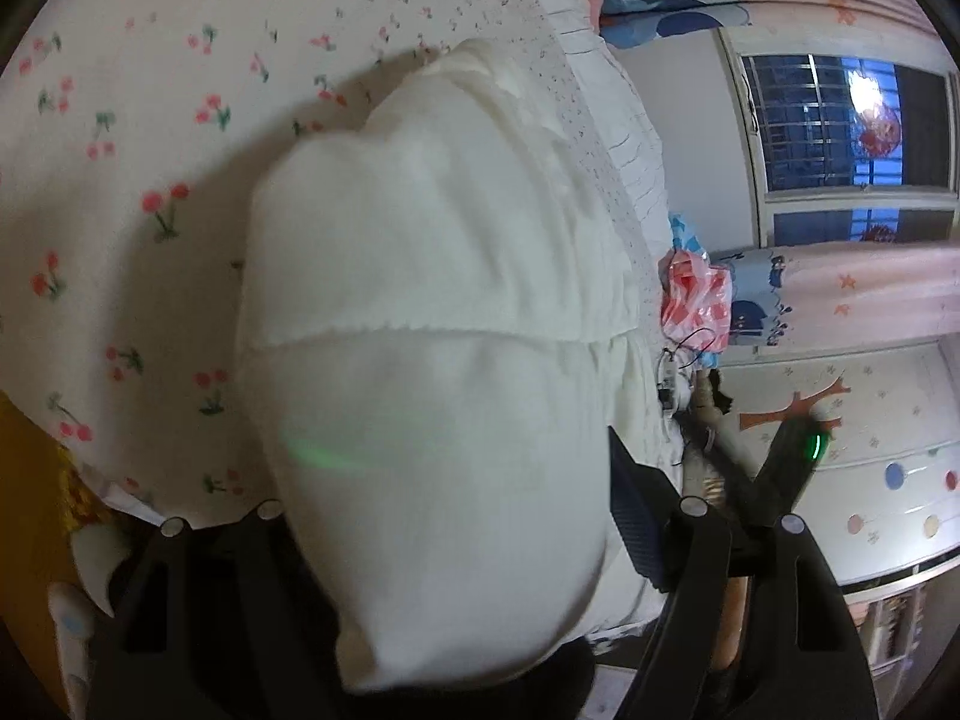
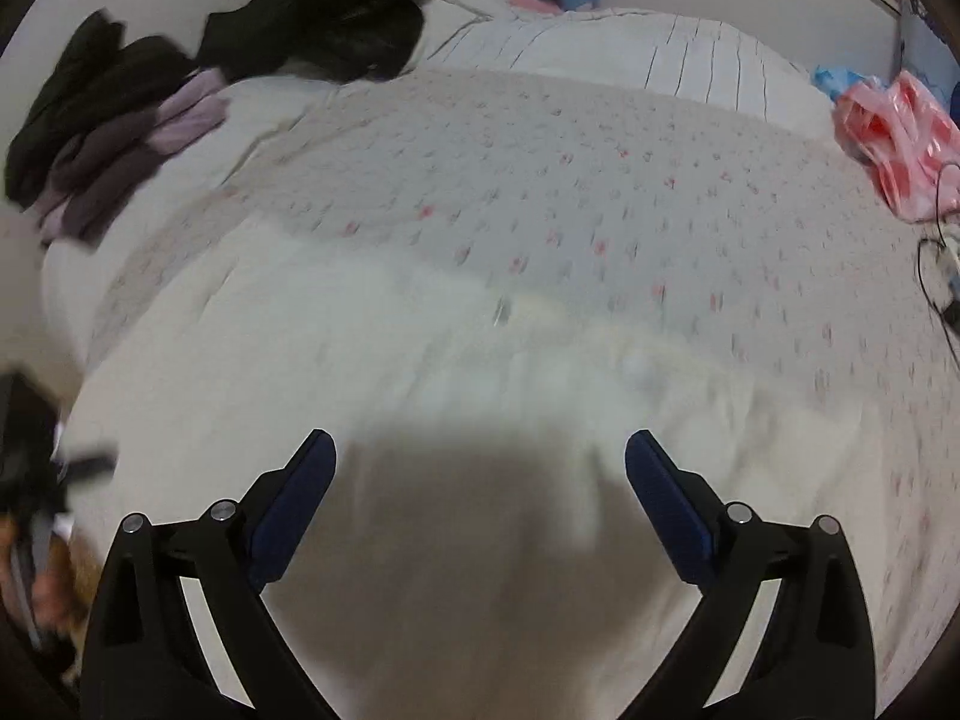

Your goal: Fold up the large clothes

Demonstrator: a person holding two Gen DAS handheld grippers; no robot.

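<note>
A large white garment hangs in front of the left wrist camera, draped over my left gripper; it hides the fingertips, and only one dark pad shows at its right edge. The jaws stand wide apart with the cloth between them. In the right wrist view the same white garment lies spread on the cherry-print bed. My right gripper is open and empty just above it, and the view is blurred.
A pile of black and purple clothes lies at the bed's far left. A pink plastic bag and a black cable lie at the right edge. A window and curtains stand beyond the bed.
</note>
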